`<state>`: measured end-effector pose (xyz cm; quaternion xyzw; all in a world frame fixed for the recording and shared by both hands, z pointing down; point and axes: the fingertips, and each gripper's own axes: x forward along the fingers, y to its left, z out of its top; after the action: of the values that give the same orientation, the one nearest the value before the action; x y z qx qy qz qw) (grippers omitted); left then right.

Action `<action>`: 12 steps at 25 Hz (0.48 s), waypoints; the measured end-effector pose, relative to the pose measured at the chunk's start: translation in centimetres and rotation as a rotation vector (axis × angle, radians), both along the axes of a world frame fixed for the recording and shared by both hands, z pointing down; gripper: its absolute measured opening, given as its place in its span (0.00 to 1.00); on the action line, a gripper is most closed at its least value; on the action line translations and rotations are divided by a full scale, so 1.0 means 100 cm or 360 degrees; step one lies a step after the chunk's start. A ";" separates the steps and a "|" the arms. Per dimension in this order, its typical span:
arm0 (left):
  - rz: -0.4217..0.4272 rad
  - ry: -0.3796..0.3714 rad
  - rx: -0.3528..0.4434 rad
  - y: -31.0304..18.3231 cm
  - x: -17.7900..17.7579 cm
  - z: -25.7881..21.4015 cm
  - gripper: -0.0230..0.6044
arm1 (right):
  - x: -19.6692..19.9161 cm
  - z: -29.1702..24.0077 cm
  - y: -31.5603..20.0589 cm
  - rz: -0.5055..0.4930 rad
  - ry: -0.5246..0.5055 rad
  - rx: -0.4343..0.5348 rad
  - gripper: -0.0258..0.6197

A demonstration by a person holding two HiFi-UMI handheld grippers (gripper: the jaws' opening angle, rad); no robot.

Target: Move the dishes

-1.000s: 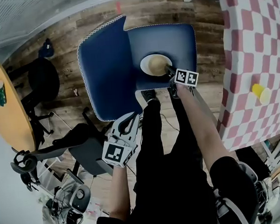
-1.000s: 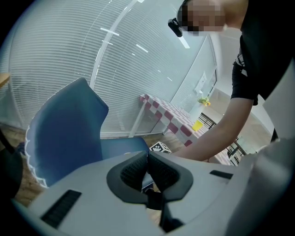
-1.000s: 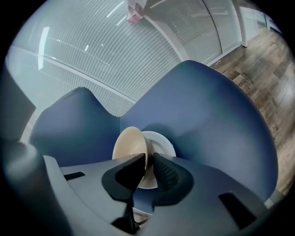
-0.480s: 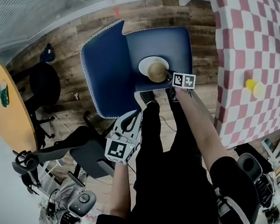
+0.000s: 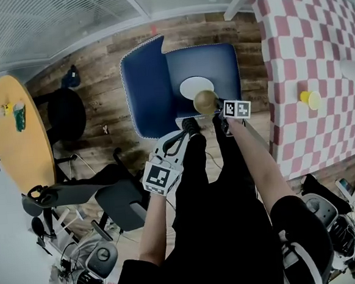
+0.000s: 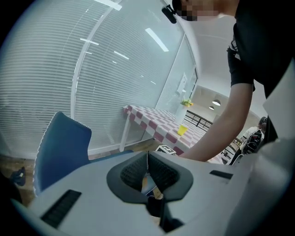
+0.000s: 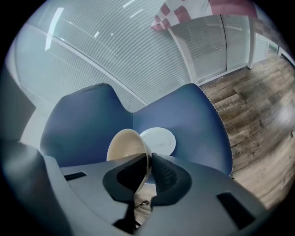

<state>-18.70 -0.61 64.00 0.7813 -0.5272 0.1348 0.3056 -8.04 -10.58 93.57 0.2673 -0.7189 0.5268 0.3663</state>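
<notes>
A tan bowl (image 5: 205, 99) (image 7: 124, 145) hangs tilted just above a white plate (image 5: 194, 86) (image 7: 159, 140) that lies on the seat of a blue chair (image 5: 223, 64) (image 7: 193, 120). My right gripper (image 5: 215, 106) (image 7: 148, 163) is shut on the bowl's rim, one pad inside and one outside, and its jaws have just been closing a little tighter on it. My left gripper (image 5: 180, 138) (image 6: 147, 168) is shut with nothing between its pads. It hovers beside the person's leg, short of the chair's front edge.
A red-and-white checked table (image 5: 317, 47) stands at the right with a yellow cup (image 5: 310, 99) on it. At the left are a round wooden table (image 5: 15, 145) and black office chairs (image 5: 118, 201). The person's legs (image 5: 211, 184) fill the middle.
The right gripper has lifted the bowl off the white plate, which now lies bare. Both grippers have risen, and the left one has come closer to the chair.
</notes>
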 end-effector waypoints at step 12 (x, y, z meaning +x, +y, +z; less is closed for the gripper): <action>0.0256 -0.0032 0.0163 0.032 0.025 -0.102 0.08 | 0.041 -0.111 0.055 0.0031 0.0041 0.0060 0.08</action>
<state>-16.19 2.64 53.84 0.8344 -0.4720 0.1395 0.2482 -3.93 -5.12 82.48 0.2880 -0.7213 0.5133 0.3651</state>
